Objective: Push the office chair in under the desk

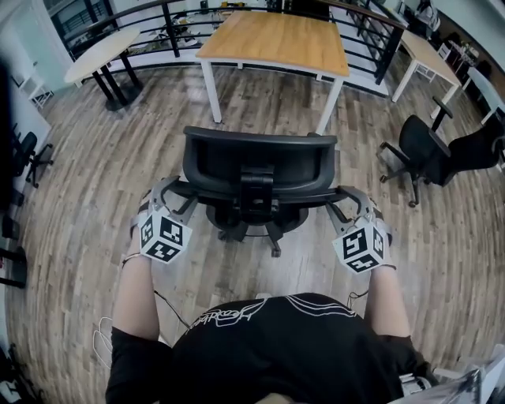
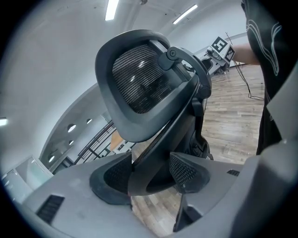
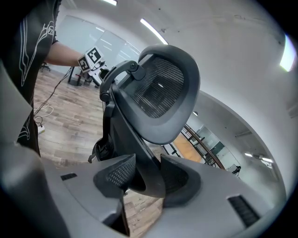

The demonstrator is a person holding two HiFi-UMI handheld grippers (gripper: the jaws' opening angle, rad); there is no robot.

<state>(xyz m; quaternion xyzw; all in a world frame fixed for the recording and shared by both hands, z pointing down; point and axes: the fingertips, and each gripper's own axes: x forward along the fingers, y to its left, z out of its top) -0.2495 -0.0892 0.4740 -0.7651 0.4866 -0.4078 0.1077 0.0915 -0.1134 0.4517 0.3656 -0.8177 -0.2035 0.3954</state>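
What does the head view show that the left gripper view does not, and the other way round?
Only the head view shows the round table, the person's left forearm and the marker cube on the left claw. Only the left gripper view shows the ceiling lights, the mesh back of the office chair and the claw's pads closed on its frame. Both show the office chair, the wooden floor and the black railing.

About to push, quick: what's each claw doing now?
Left claw: closed on the back frame of the office chair.
Right claw: closed on that frame too.
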